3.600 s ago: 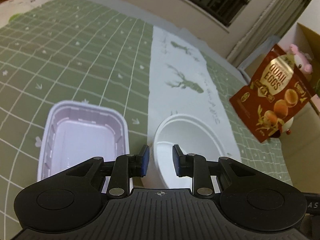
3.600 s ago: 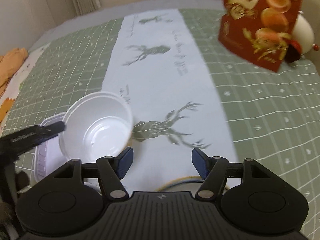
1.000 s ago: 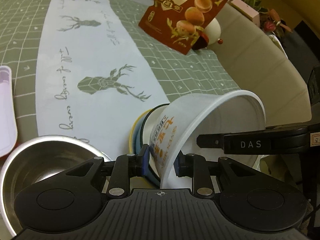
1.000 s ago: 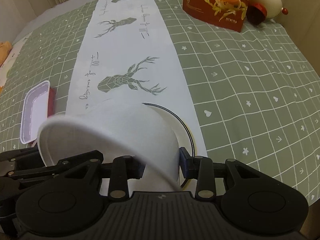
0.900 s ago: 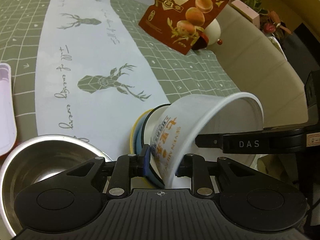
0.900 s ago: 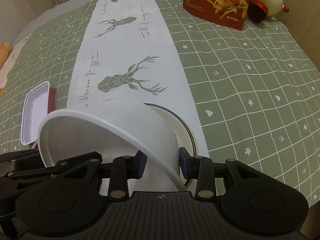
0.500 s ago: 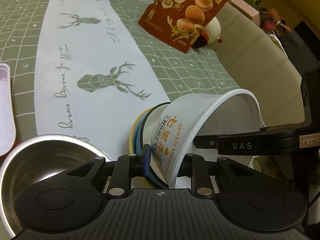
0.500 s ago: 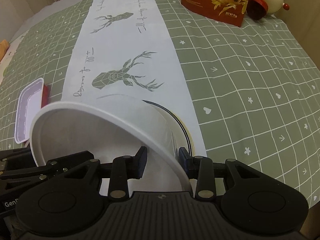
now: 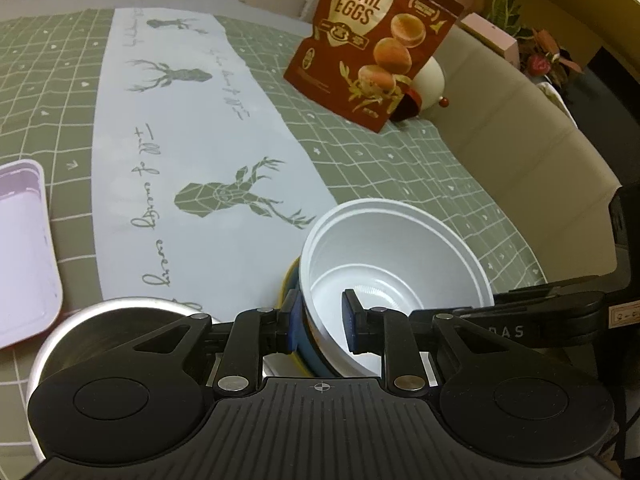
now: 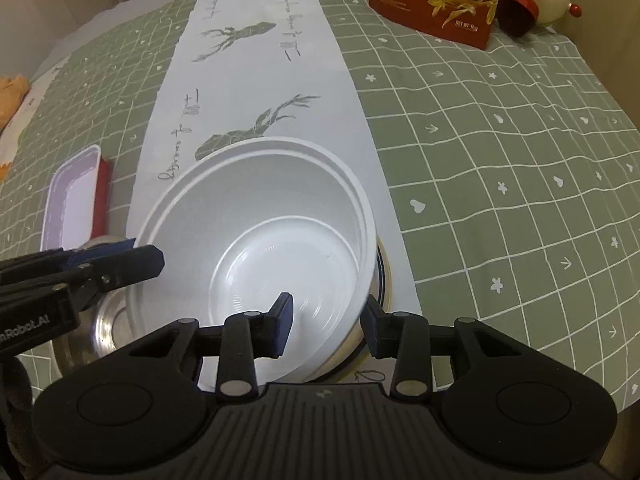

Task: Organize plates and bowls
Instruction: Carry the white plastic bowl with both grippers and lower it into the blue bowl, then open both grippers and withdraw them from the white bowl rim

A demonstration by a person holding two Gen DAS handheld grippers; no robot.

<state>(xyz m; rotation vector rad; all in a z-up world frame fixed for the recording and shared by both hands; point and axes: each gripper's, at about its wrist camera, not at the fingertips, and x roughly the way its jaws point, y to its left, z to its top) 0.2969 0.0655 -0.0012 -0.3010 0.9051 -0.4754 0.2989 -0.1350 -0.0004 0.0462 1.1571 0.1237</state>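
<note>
White plastic disposable bowl [image 10: 280, 216] seated upright on stack of yellow- and blue-rimmed dishes [image 9: 294, 284], beside round steel bowl [image 9: 116, 320] on worktop

Left gripper [image 9: 319, 322]: jaws narrowly parted, straddling near wall of bowl; firm contact cannot be told

Right gripper [image 10: 326, 322]: jaws parted wider, straddling opposite rim, apparently slack

Judgement: bowl to be centred and level before jaws are opened fully; withdrawal straight back, rim not to be dragged

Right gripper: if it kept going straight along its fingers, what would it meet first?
The white bowl: the right gripper already straddles its near rim, one finger inside and one outside, so the wall sits directly ahead.
</note>
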